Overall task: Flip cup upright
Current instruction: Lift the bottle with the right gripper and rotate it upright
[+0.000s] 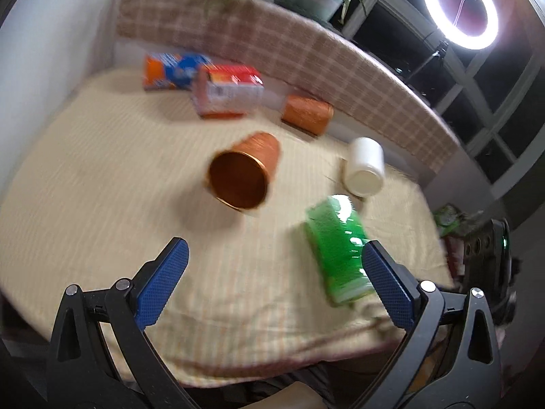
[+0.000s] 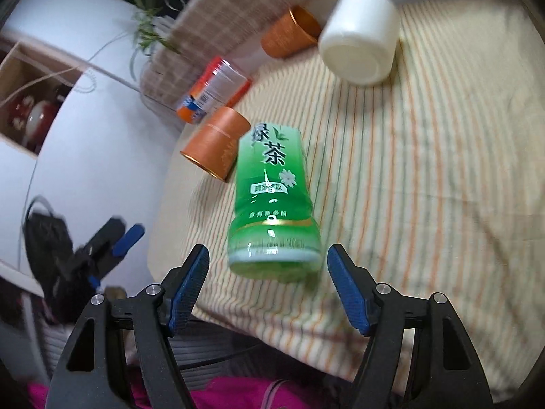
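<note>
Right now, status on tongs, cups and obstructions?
Left tongs open, empty. Right tongs open, empty. Nearest orange cup on its side, untouched. Green bottle lying beside it.

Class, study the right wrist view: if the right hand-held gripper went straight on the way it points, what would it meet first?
Most likely the green tea bottle, lying on the striped cloth directly ahead of the open right hand-held gripper. Its near end sits just beyond the fingertips; exact depth is unclear.
</note>
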